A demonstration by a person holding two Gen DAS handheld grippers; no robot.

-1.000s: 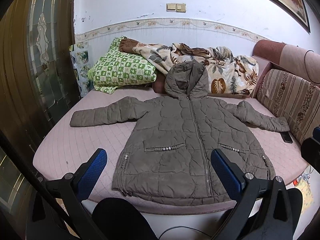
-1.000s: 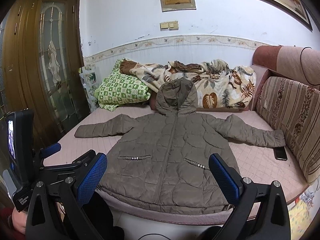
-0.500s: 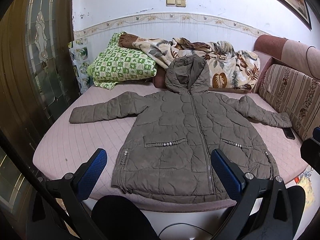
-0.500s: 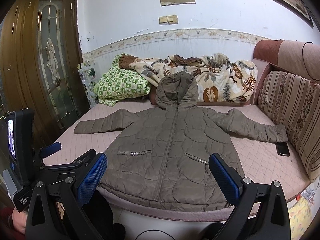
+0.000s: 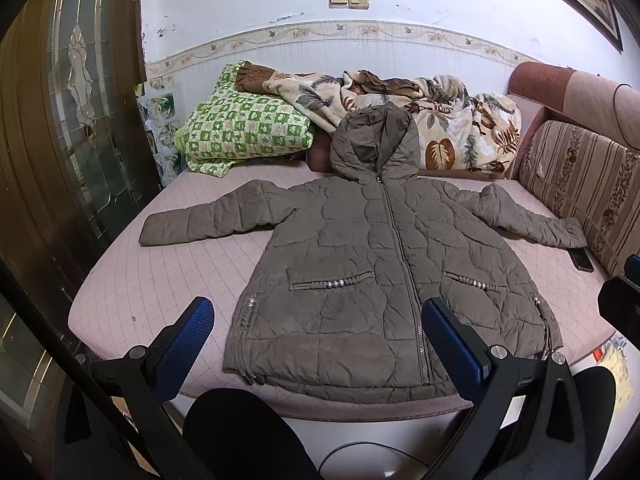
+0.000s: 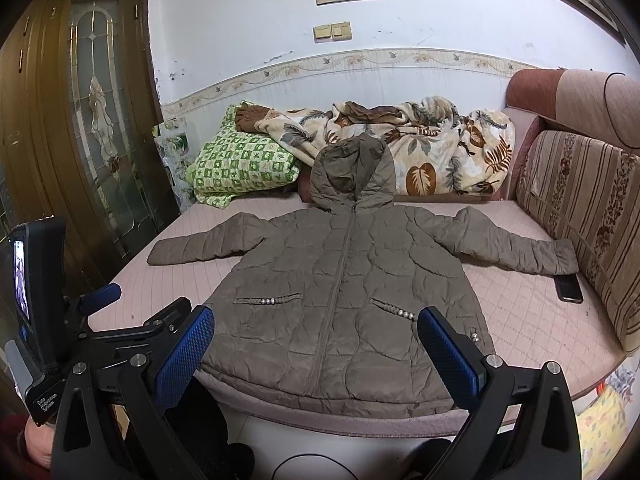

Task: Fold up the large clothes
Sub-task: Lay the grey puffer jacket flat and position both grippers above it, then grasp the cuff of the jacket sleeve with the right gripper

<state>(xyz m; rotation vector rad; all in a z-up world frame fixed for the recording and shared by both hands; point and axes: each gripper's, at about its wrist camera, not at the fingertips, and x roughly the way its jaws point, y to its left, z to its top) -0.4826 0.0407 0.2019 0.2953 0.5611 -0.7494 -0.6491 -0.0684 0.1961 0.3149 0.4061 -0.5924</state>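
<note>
On the far left stands a wooden door with leaded glass (image 5: 76,92), close to the left edge of the bed (image 5: 132,280), so there is little room for swinging an arm on that side. The left gripper (image 5: 316,344) hovers over the near edge of the bed, its blue pads spread wide and grasping nothing. In the right wrist view it shows at the left (image 6: 132,320), beside the near left part of the mattress.

The task's thing, a large brown quilted coat (image 5: 360,272), lies flat and face up across the middle of the bed, zipped, with its hem at the near edge. The left sleeve (image 5: 208,220) stretches out toward the door side, and the hood (image 5: 372,144) leans against a green checked pillow (image 5: 244,128) and a leaf-print blanket (image 5: 440,120) heaped at the far end. No fold looks made yet; the whole job appears to be still ahead, sleeves first by the look of it.

The right gripper (image 6: 316,344) is likewise released and empty, poised above the hem. Further right, the right sleeve (image 6: 516,248) reaches nearly to the striped sofa back (image 6: 580,220), with a dark phone (image 6: 569,288) lying just beside its cuff. That side is hemmed in, and the phone could be swept along when the sleeve is lifted. Open mattress lies on both sides of the coat's body.
</note>
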